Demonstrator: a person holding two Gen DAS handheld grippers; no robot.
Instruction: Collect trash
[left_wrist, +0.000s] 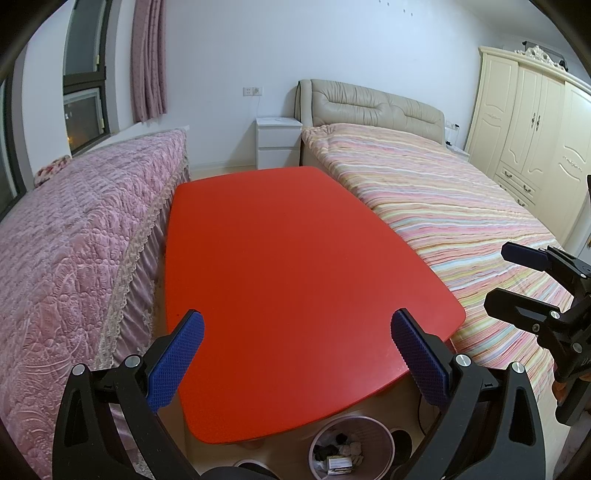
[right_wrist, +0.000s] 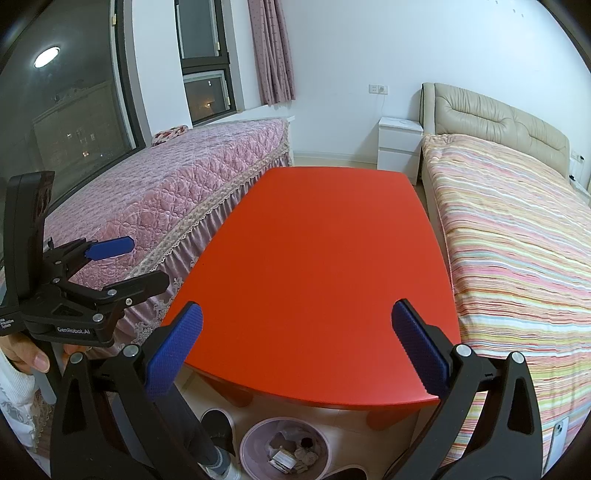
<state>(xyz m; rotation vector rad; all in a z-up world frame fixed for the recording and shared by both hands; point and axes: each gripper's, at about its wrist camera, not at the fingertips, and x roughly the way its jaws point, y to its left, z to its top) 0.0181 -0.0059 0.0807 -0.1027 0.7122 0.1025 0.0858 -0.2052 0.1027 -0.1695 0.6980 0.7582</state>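
The bin (right_wrist: 283, 446) stands on the floor just under the counter's near edge, at 6 o'clock in both wrist views. It is a pale pink round basket holding crumpled scraps, dark bits and a small printed box; in the left view the bin (left_wrist: 351, 445) shows the same mixed trash.

The counter (right_wrist: 325, 266) is a red rounded slab filling the middle of each view; in the left view the counter (left_wrist: 295, 277) runs from 6 toward 12 o'clock.

The left tool (left_wrist: 297, 349) hangs over the near counter edge with its blue pads wide apart and nothing between them. From the right view the left tool (right_wrist: 138, 264) shows at 9 o'clock, jaws spread, over the pink cover. The right tool (right_wrist: 297, 345) is likewise wide open and holds nothing; in the left view the right tool (left_wrist: 506, 277) sits at 3 o'clock, over the striped bed.

A pink quilted bench (left_wrist: 74, 236) lies along the counter at 9 o'clock, the striped bed (left_wrist: 443, 206) at 2 o'clock, a white nightstand (left_wrist: 277, 142) at 12, a cream wardrobe (left_wrist: 535, 136) at 2. A phone (right_wrist: 557, 439) lies on the bed at 4 o'clock in the right view.
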